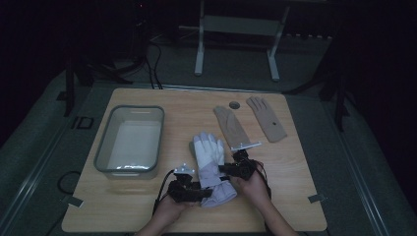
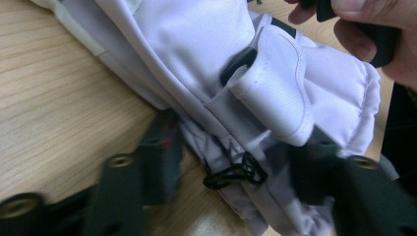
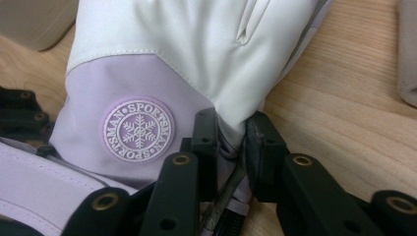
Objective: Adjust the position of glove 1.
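A dim room surrounds the pale wooden counter [image 1: 147, 206]; at lower centre of the high view lies a white and lilac padded ski glove [image 1: 210, 162], left tongs [image 1: 197, 192] and right tongs [image 1: 230, 169] at its cuff. In the left gripper view, the left tongs [image 2: 236, 169] straddle the cuff at lower centre, pads apparently pressing it. In the right gripper view, the right tongs [image 3: 231, 132] pinch the glove's edge.

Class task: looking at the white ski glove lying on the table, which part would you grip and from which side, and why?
Grip the ski glove at its cuff, coming in from either long edge. It lies flat with fingers pointing away, so the cuff's edges give folds of fabric a tool can pinch.
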The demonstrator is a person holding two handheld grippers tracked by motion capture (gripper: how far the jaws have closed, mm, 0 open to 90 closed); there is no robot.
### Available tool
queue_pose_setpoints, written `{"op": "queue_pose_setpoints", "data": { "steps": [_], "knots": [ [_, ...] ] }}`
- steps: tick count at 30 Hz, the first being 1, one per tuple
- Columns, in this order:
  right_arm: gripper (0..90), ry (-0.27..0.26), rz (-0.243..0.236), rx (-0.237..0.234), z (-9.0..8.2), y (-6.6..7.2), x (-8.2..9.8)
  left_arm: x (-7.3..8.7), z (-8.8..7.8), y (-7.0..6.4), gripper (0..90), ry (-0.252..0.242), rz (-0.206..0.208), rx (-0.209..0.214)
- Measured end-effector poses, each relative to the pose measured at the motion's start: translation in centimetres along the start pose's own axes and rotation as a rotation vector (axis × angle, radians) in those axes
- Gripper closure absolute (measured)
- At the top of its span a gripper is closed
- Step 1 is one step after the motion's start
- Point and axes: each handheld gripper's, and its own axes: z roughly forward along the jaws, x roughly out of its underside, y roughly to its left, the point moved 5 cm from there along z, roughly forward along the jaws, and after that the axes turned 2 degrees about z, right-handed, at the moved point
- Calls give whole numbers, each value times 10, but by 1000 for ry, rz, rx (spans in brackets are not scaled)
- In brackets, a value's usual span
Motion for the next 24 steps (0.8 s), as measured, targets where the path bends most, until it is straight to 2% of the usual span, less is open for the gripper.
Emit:
{"op": "queue_pose_setpoints", "data": {
  "steps": [2,3,8,10,11,13,14,16,17,24],
  "knots": [
    [788,-3,-1,3,0,0,0,-1,-2,-1,564,-5,-6,-3],
    [799,-9,2,13,-1,2,0,-2,-3,-1,655,-7,-10,-5],
    [812,-32,-1,25,-5,6,-2,-4,-7,-2,738,-6,-12,10],
    [814,-43,4,21,-7,6,-2,-5,-8,-3,741,-10,3,-1],
    [816,-65,16,9,-12,7,-5,-8,-12,-4,750,-14,19,-13],
    [817,-72,17,6,-14,8,-6,-10,-14,-5,750,-13,23,-6],
    [817,-76,11,6,-16,9,-7,-13,-17,-5,753,-17,39,-22],
    [817,-93,7,6,-20,12,-11,-17,-21,-6,755,-19,45,-16],
    [818,-114,11,-1,-25,14,-17,-19,-24,-5,756,-25,50,-28],
    [818,-155,5,-7,-36,22,-33,-37,-40,-7,759,-33,85,-36]
  ]
}}
